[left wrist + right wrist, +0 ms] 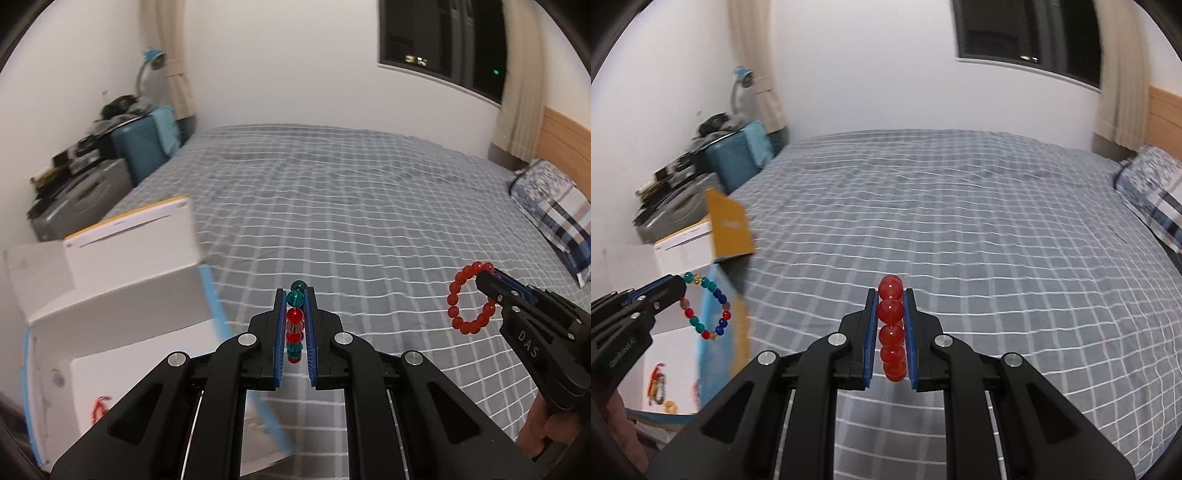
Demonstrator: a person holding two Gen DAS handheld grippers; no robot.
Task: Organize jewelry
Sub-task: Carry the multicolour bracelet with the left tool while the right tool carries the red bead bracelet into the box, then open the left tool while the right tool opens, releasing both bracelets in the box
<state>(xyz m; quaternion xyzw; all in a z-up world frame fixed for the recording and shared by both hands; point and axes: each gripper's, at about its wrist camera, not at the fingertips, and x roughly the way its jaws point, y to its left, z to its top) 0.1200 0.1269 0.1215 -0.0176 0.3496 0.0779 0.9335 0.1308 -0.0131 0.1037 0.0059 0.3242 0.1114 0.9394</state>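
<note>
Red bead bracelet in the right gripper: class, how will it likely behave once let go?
The red bead bracelet hangs as an open ring from the right gripper, so it probably holds shape loosely. Its glossy round beads look slippery and may roll on the checked bedspread.

Open box [110,280] left; bed [369,221] clear.

Checked bed [332,206]: open box [110,288], pillow [550,206]

Grey checked bedspread [351,206]; plaid pillow [554,210] at wooden headboard [565,136]; dark window [443,40]; blue suitcase [144,144].
</note>
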